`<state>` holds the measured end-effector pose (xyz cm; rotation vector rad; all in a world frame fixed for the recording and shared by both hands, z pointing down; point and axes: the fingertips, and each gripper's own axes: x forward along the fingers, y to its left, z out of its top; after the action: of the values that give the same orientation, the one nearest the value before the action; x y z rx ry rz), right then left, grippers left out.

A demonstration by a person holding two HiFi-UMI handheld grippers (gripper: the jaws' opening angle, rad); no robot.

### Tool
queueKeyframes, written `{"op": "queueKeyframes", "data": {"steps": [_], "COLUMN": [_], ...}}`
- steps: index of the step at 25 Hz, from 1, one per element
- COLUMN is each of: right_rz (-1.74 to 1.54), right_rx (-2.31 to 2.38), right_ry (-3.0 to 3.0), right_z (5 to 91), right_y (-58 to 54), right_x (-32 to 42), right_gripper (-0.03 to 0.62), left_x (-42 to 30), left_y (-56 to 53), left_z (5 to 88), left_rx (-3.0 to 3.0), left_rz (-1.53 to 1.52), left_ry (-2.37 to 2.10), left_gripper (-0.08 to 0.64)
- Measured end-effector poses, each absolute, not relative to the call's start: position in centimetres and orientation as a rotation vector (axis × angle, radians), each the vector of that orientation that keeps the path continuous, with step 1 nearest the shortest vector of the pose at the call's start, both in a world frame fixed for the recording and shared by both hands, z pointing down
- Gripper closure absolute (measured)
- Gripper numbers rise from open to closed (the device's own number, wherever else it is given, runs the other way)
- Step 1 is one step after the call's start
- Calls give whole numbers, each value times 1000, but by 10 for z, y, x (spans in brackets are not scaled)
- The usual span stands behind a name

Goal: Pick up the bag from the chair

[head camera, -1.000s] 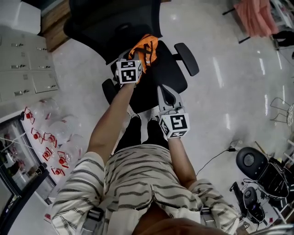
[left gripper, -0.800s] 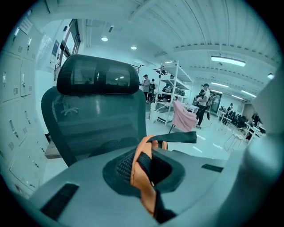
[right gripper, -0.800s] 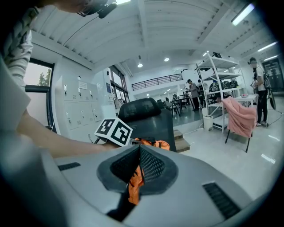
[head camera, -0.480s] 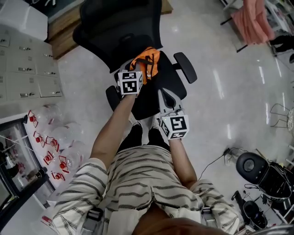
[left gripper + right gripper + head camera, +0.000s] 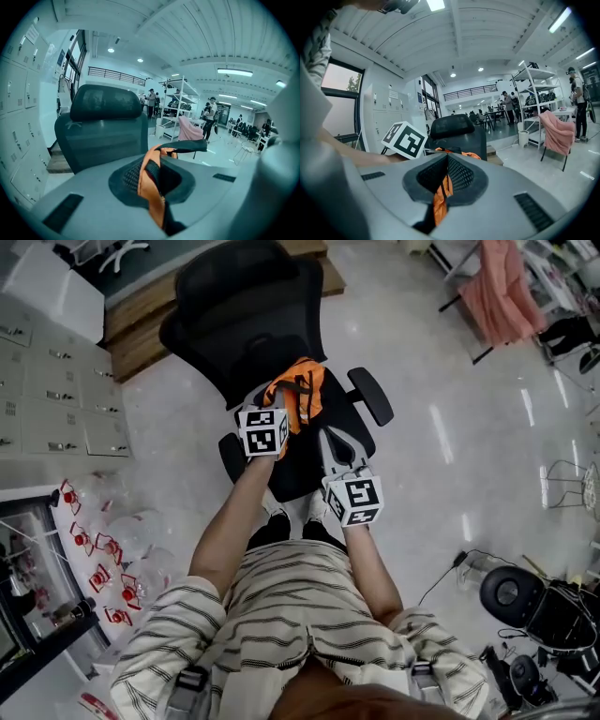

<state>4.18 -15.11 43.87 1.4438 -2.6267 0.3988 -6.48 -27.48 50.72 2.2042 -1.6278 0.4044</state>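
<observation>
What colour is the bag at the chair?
Orange with black straps; the bag shows best in the head view.

Ahead, chair backrest blocks; armrest at right; floor beyond open

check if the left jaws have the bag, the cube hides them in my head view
Observer: Yes. In the left gripper view the left gripper is shut on an orange fold of the bag.
Operator: and the right one
Observer: The right gripper is shut on the bag's orange fabric too, with a black strip beside it.
Operator: anyone behind the chair
Observer: People stand far back by the shelves, none beside the chair.
</observation>
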Motion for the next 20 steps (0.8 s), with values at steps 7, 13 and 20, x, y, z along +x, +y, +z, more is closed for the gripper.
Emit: {"op": "queueKeyframes", "data": {"steps": [7,13,20], "right_rz": [395,359,330], "right_rx": [1442,1451,1474], "right_ry": [-2638,-2645,-2659], "right_z": [421,410,395], "right_y": [-148,-147,-145], "right_x": [40,36,37], "right_gripper": [574,574,574], "left_x": [-66,-70,-70], "left_y": [-253,-241,-223], "left_z": [479,457,436], "left_rx": [2221,2246,2281], "left_rz": [374,334,294], "left_ry": [-1628,-1631,-1620], "left_gripper": [531,531,531]}}
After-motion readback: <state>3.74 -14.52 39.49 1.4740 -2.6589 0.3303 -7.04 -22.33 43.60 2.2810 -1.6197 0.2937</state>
